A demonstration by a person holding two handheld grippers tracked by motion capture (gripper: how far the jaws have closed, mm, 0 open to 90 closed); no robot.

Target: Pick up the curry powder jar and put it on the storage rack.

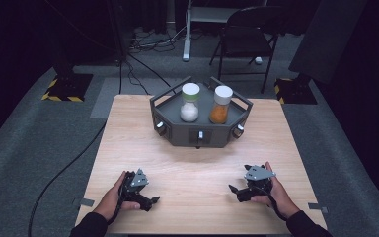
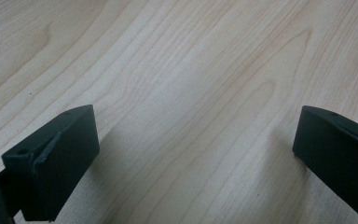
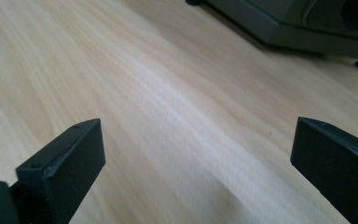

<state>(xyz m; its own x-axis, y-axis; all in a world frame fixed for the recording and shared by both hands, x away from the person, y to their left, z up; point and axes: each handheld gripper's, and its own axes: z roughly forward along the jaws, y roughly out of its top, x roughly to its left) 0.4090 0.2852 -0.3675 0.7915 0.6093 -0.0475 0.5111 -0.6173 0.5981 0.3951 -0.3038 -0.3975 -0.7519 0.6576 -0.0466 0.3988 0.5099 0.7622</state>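
Left gripper [image 1: 149, 200]: near table [image 1: 128, 128] edge, jaws spread wide, nothing between them. Centre, far side: dark tray [image 1: 177, 134] holding a jar of white powder [image 1: 189, 102] and, just beside it, a jar of orange powder [image 1: 220, 105]. Right gripper [image 1: 236, 191]: near edge, jaws likewise wide apart, empty.

The person wears dark long sleeves [image 1: 303, 224] that end at the wrists. Each hand wraps a black gripper. The left gripper [image 1: 150, 200] and the right gripper [image 1: 235, 191] each carry a grey three-cornered plate [image 1: 258, 172] on top, dotted with small dark screws. A thin black cable [image 1: 275, 203] runs back along the right hand. Seen from the gripper views, the jaws are matte black, blocky and flat-faced, with small screw holes near their bases.
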